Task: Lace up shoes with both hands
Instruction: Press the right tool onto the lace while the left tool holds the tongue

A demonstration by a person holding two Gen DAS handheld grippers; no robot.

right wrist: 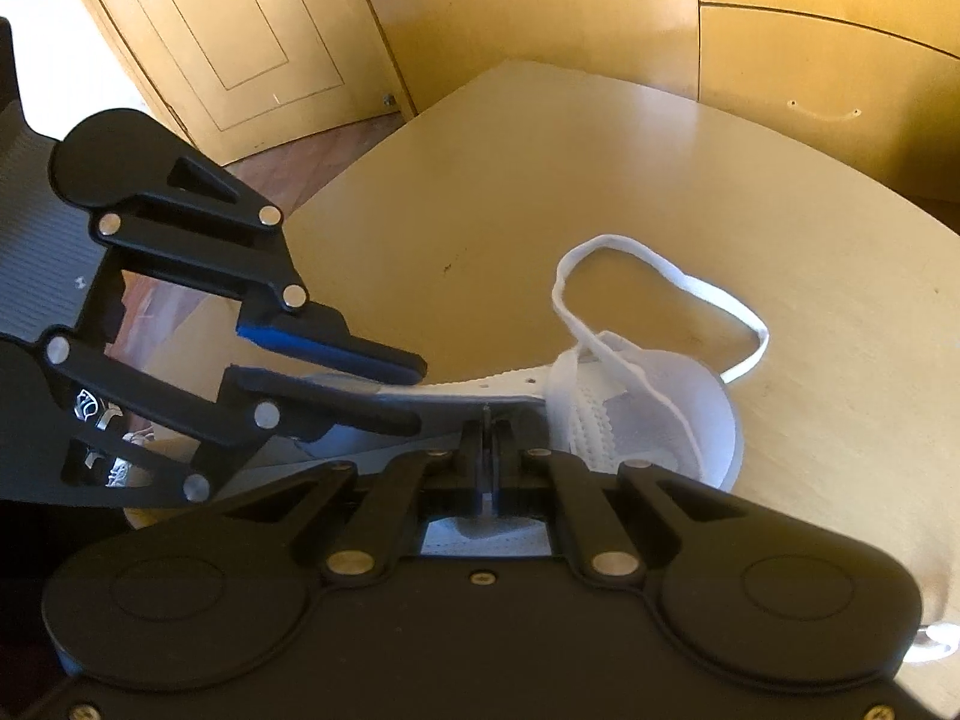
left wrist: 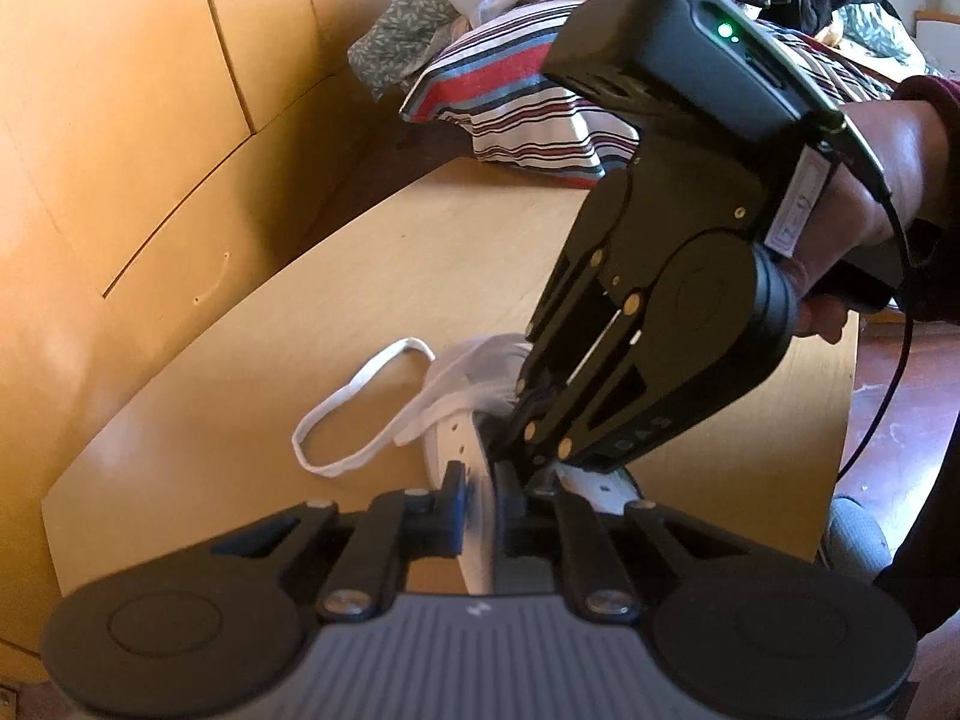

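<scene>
The shoe point(left wrist: 480, 444) sits on the table point(left wrist: 372, 276). My left gripper point(left wrist: 480, 498) pinches its eyelet flap; my right gripper point(right wrist: 487, 426), just beside, is pressed together on the lace point(right wrist: 630, 306). Pulling hard could tip the shoe.

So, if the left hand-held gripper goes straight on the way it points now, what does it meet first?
Probably the white shoe itself: its eyelet flap already stands between the fingers of the left hand-held gripper. Just beyond it are the tips of the right hand-held gripper, though depth is unclear.
</scene>
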